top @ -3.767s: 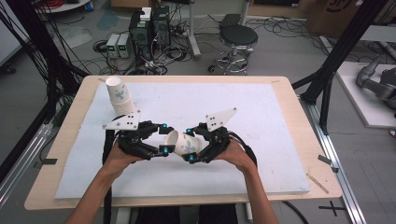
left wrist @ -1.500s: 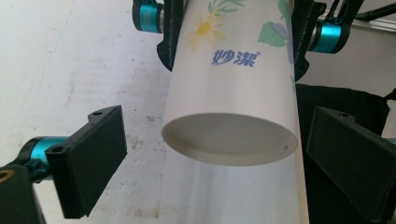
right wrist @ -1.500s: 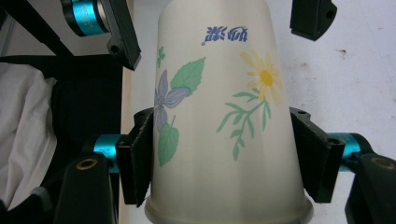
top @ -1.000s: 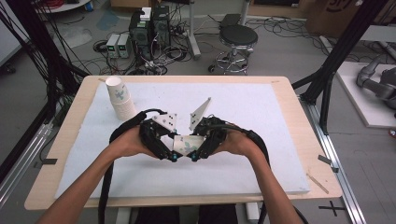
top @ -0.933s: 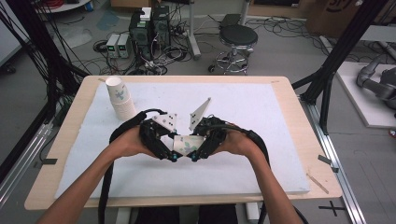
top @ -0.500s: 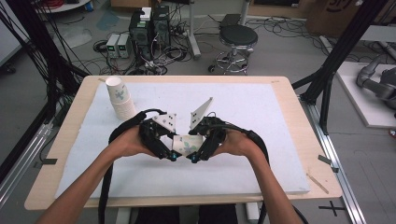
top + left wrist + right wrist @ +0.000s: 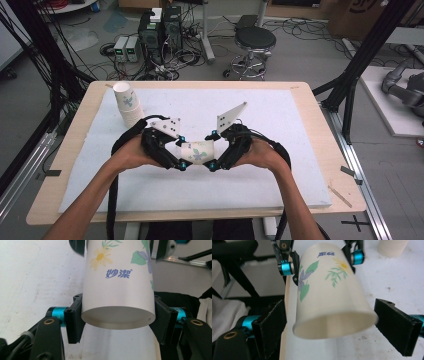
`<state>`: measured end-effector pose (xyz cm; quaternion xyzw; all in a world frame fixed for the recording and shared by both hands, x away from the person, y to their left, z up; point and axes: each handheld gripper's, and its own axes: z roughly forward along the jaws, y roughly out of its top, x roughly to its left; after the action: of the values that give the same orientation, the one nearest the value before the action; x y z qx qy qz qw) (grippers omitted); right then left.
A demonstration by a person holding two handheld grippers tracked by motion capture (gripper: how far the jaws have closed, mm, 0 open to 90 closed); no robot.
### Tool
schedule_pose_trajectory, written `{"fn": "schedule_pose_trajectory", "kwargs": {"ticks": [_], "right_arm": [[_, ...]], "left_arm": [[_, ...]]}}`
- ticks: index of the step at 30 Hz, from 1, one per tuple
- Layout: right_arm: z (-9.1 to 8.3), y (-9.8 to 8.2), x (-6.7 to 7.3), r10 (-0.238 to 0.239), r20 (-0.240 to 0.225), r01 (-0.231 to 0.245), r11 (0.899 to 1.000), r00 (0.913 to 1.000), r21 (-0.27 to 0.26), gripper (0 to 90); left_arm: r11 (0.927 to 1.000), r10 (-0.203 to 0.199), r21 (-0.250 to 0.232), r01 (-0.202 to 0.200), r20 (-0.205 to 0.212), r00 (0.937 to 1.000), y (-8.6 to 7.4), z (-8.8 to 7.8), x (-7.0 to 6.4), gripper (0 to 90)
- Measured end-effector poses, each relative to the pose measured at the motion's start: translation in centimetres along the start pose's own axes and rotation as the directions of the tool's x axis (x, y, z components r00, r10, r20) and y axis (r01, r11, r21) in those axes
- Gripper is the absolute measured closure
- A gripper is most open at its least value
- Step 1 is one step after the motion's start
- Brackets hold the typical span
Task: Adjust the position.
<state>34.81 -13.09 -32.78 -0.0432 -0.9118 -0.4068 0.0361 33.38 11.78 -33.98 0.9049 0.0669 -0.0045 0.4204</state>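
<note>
A white paper cup [image 7: 197,151] printed with flowers lies on its side in the air between my two grippers, above the white mat. My left gripper [image 7: 181,152] is shut on the cup's narrow base end; in the left gripper view its fingers [image 7: 73,322] press both sides of the cup [image 7: 117,290]. My right gripper [image 7: 212,150] stands around the wide rim end. Its jaws have just been opening, and in the right gripper view its pads [image 7: 395,325] stand clear of the cup [image 7: 329,302] on both sides. The left gripper [image 7: 322,260] shows at the cup's far end there.
A stack of upside-down paper cups [image 7: 127,104] stands at the mat's back left. The white mat [image 7: 280,125] covers most of the wooden table [image 7: 310,100]. Black cables loop from both grippers. Beyond the table are a stool and computers on the floor.
Since the oldest frame both hands have shifted a little to the right with the cup and tipped their grey plates upward. Over the last second the hands have stayed in place.
</note>
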Motion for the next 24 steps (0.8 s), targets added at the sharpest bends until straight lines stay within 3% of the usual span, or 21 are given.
{"fn": "schedule_pose_trajectory", "kwargs": {"ticks": [2,4,5,6,7,8,9,10,11,14,15,16,17,18,19,20,22,24], "right_arm": [[-0.7,-0.8,0.0,0.008,0.011,-0.007,0.998,0.9999,-0.060,12.1],[-0.9,-1.0,0.0,0.012,0.015,-0.011,0.997,0.9998,-0.074,12.1],[-1.1,-1.5,0.0,0.014,0.026,-0.012,0.995,0.9996,-0.095,12.1],[-1.1,-1.5,0.0,0.014,0.026,-0.012,0.995,0.9996,-0.095,12.1],[-1.3,-2.1,0.0,0.021,0.023,-0.017,0.991,0.9995,-0.135,12.1],[-1.3,-2.1,0.0,0.021,0.023,-0.017,0.991,0.9995,-0.135,12.1],[-1.4,-2.7,0.1,0.026,0.034,-0.019,0.982,0.9991,-0.190,12.1],[-1.4,-2.7,0.1,0.026,0.034,-0.019,0.982,0.9991,-0.190,12.1],[-1.5,-3.1,0.2,0.030,0.026,-0.023,0.973,0.9992,-0.228,12.1],[-1.4,-3.8,0.2,0.043,0.023,-0.035,0.960,0.9988,-0.277,12.1],[-1.3,-4.3,0.2,0.048,0.025,-0.038,0.953,0.9985,-0.301,12.2],[-1.3,-4.5,0.2,0.045,0.029,-0.034,0.949,0.9986,-0.314,12.1],[-1.2,-4.6,0.3,0.050,0.021,-0.040,0.946,0.9985,-0.323,12.1],[-1.2,-4.6,0.3,0.050,0.021,-0.040,0.946,0.9985,-0.323,12.1],[-1.1,-4.9,0.2,0.049,0.017,-0.040,0.938,0.9987,-0.344,12.2],[-1.1,-4.9,0.2,0.049,0.017,-0.040,0.938,0.9987,-0.344,12.2],[-0.9,-5.2,0.3,0.049,0.010,-0.042,0.931,0.9988,-0.363,12.2],[-0.8,-5.3,0.3,0.047,0.009,-0.041,0.928,0.9988,-0.371,12.2]], "left_arm": [[0.9980,-0.018,-0.061,0.018,0.002,0.9998,-1.0,-0.4,-0.2,36.5],[0.9970,-0.017,-0.076,0.018,0.003,0.9998,-1.3,-0.6,-0.3,36.4],[0.9930,-0.013,-0.117,0.012,-0.003,0.9999,-1.9,-0.8,-0.5,36.4],[0.9930,-0.013,-0.117,0.012,-0.003,0.9999,-1.9,-0.8,-0.5,36.4],[0.9846,-0.016,-0.174,0.014,-0.010,0.9998,-2.5,-1.2,-0.6,36.3],[0.9846,-0.016,-0.174,0.014,-0.010,0.9998,-2.5,-1.2,-0.6,36.3],[0.9685,-0.032,-0.247,0.027,-0.015,0.9994,-3.1,-1.6,-0.7,36.3],[0.9685,-0.032,-0.247,0.027,-0.015,0.9994,-3.1,-1.6,-0.7,36.3],[0.9629,-0.033,-0.268,0.028,-0.015,0.9994,-3.4,-1.8,-0.7,36.3],[0.9359,-0.048,-0.350,0.040,-0.015,0.9987,-4.3,-2.0,-0.8,36.3],[0.9206,-0.058,-0.388,0.046,-0.018,0.9982,-5.0,-1.9,-0.8,36.3],[0.9206,-0.058,-0.388,0.046,-0.018,0.9982,-5.0,-1.9,-0.8,36.3],[0.9042,-0.065,-0.424,0.051,-0.017,0.9978,-5.6,-1.8,-0.7,36.3],[0.9042,-0.065,-0.424,0.051,-0.017,0.9978,-5.6,-1.8,-0.7,36.3],[0.8838,-0.080,-0.463,0.066,-0.010,0.9968,-6.1,-1.6,-0.7,36.3],[0.8838,-0.080,-0.463,0.066,-0.010,0.9968,-6.1,-1.6,-0.7,36.3],[0.8677,-0.087,-0.492,0.074,-0.005,0.9962,-6.9,-1.3,-0.7,36.3],[0.8649,-0.087,-0.496,0.076,0.002,0.9962,-7.0,-1.1,-0.7,36.3]]}}
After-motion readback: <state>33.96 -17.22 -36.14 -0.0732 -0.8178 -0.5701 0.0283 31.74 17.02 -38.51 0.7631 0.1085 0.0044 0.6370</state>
